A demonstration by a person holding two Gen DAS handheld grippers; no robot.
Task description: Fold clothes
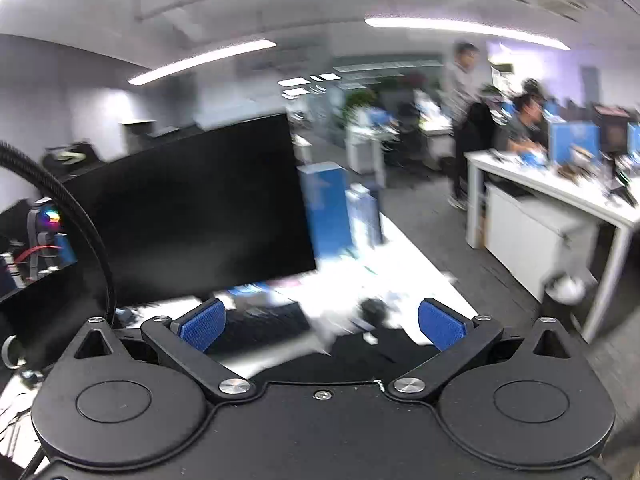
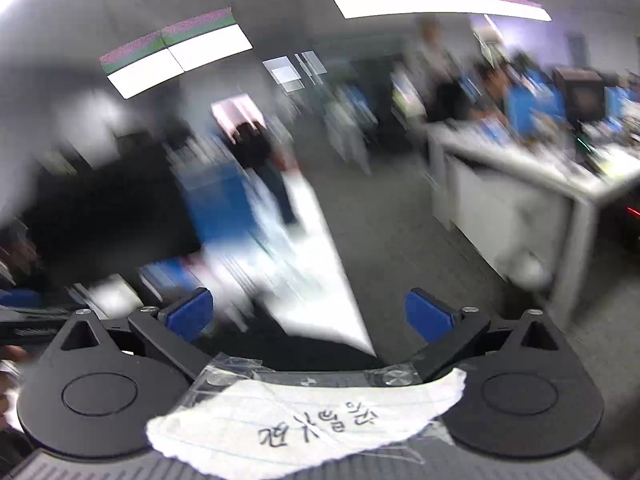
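1. Both grippers are raised and point out across an office rather than down at any work; both views are smeared with blur, the right wrist view far more.
2. The left gripper (image 1: 322, 326) has its blue pads (image 1: 204, 326) spread wide apart with nothing between them.
3. The right gripper (image 2: 308, 316) is likewise spread wide, its blue pads (image 2: 190, 316) holding nothing. A torn paper note (image 2: 304, 420) with handwriting is taped across its body.
4. Ahead of the left gripper stands a large black monitor (image 1: 192, 216) on a white counter (image 1: 408, 256), with a dark keyboard (image 1: 264, 320) below it and blue boxes (image 1: 324, 208) just beside its right edge.
5. A dark patch (image 1: 376, 350) lies at the counter's near edge between the left gripper's pads; I cannot tell whether it is the clothing, and no garment is plainly recognisable in either view.
6. To the right, across grey floor, a second white desk (image 1: 560, 192) carries clutter. One person sits at it (image 1: 524, 120) and another stands (image 1: 460, 80) behind.
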